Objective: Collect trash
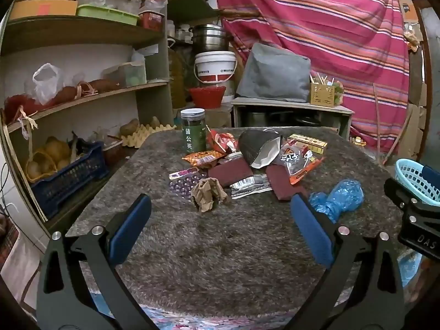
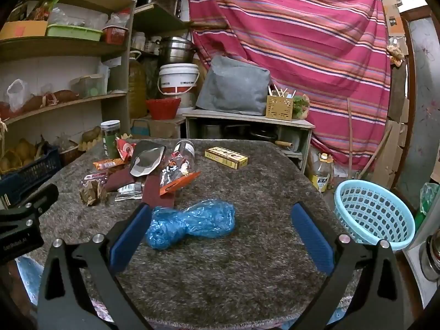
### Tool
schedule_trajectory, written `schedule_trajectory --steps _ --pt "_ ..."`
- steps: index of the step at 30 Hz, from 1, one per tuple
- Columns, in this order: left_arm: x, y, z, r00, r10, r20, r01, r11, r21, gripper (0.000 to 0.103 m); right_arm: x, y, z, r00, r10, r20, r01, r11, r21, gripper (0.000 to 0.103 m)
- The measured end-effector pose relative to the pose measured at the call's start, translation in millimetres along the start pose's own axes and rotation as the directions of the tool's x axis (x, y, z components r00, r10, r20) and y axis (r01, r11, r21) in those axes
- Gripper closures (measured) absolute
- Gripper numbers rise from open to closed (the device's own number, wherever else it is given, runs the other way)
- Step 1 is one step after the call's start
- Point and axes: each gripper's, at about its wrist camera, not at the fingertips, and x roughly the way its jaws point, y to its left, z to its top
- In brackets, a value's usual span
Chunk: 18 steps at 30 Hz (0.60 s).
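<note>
Trash lies scattered on a table covered with grey shaggy cloth (image 1: 220,247): a crumpled brown paper ball (image 1: 209,194), snack wrappers (image 1: 203,159), a grey face mask (image 1: 258,145), dark red pads (image 1: 231,174) and a crumpled blue plastic bag (image 1: 337,196) (image 2: 189,222). My left gripper (image 1: 220,206) is open, its fingers just short of the paper ball. My right gripper (image 2: 220,214) is open too, with the blue bag lying between its fingertips, nearer the left one, untouched. A light blue basket (image 2: 374,214) (image 1: 418,181) sits off the table's right edge.
A green-labelled jar (image 1: 194,130) and a yellow box (image 2: 225,158) also stand on the table. Shelves with produce and a dark blue crate (image 1: 68,176) line the left. A white bucket (image 1: 216,67), a low cabinet (image 2: 247,129) and a striped red cloth (image 2: 302,55) are behind.
</note>
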Motion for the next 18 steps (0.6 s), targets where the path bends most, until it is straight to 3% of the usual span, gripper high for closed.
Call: schedule_trajectory --steps 18 --pt "15.4 5.7 -3.2 0.999 0.017 -0.031 -0.016 1.000 0.003 0.005 17.3 9.7 -6.6 1.000 0.013 -0.021 -0.013 1.000 -0.001 0.004"
